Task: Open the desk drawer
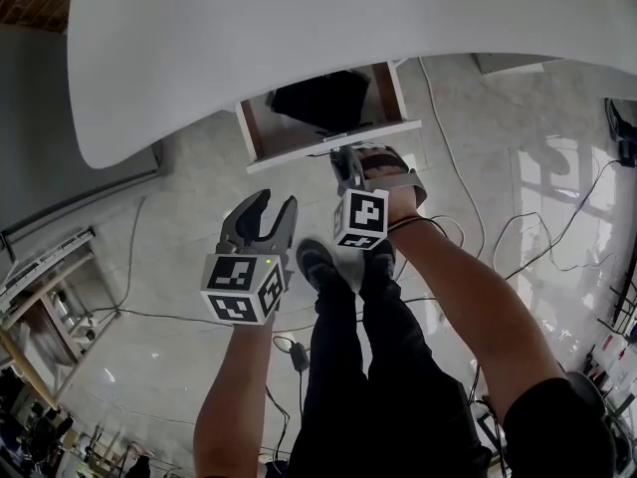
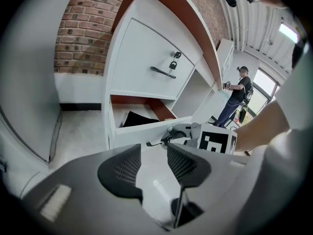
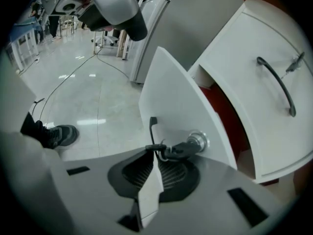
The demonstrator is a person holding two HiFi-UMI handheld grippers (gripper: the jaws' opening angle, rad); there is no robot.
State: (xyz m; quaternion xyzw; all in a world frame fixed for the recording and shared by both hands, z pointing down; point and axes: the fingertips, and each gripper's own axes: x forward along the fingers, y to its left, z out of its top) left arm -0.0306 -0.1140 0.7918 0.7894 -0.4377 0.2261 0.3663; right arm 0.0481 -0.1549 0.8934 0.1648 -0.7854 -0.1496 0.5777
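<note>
Drawer (image 1: 333,147) over glossy pale floor (image 1: 169,267)

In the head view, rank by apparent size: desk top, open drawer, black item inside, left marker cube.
Desk top
Open drawer
Black item and left marker cube look alike, and the cube is nearer the camera.

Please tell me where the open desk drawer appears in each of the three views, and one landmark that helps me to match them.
Head view: the open drawer is at upper middle, under the white desk top.
Left gripper view: left of centre, below the closed drawer.
Right gripper view: its white front fills the centre.
Shared landmark: the right gripper, shut on the drawer's black handle.
</note>
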